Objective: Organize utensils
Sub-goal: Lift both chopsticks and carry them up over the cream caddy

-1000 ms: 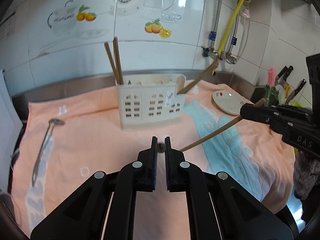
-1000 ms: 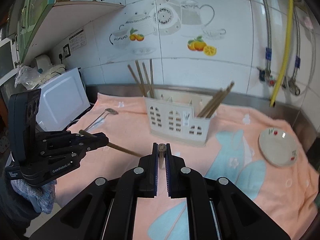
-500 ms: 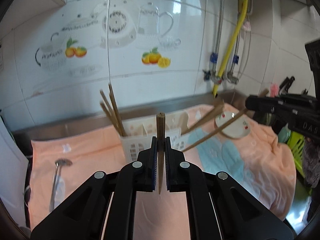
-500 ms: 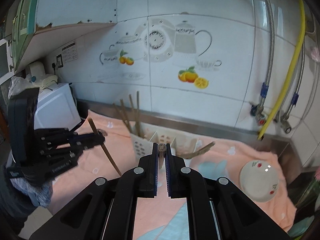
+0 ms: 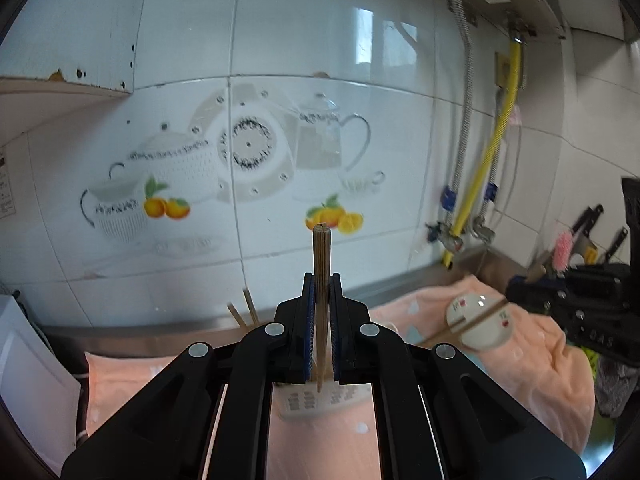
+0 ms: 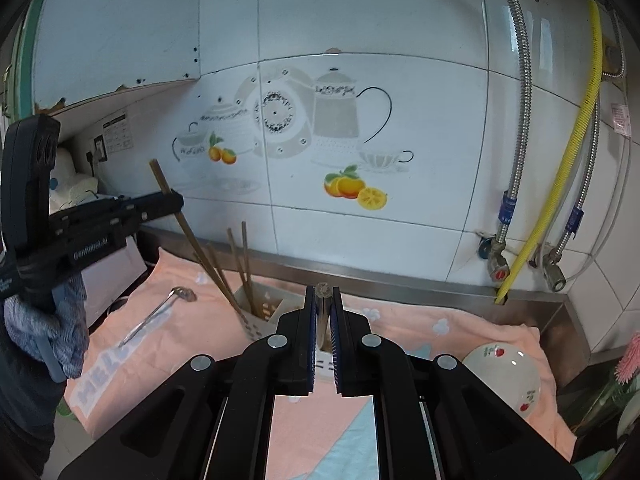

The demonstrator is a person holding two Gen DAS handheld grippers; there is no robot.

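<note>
Left hand-held gripper (image 5: 321, 280): clamped on a wooden chopstick (image 5: 321, 256), which is held upright between the blue-padded fingers; its blunt end stands above the fingertips and its thin end points down toward the holder. In the right wrist view the same gripper (image 6: 174, 202) is seen from the side, with the chopstick (image 6: 188, 236) slanting down into the holder's near corner.

Right hand-held gripper (image 6: 322, 294): closed on a second chopstick (image 6: 322, 291), seen end-on between the fingertips. In the left wrist view this gripper (image 5: 516, 290) is seen at the right edge, with its chopstick (image 5: 464, 322) running down and left across the small plate.

Utensil holder (image 6: 260, 320): a cream plastic caddy with cut-out windows, standing on the towel just below both grippers; several chopsticks (image 6: 242, 264) lean upright in its left compartment. In the left wrist view it is mostly hidden behind the gripper.

Towel (image 6: 192, 320): peach with pale blue patches, spread over the bench.

Ladle (image 6: 160, 312): a small metal one, lying on the towel left of the holder, well apart from it.

Small plate (image 6: 504, 376): white with red cherries, resting on the towel to the right of the holder.

Wall (image 6: 360, 140): white tiles with a teapot and orange decal; a yellow hose (image 6: 572, 144) and braided metal hoses run down at the right.
</note>
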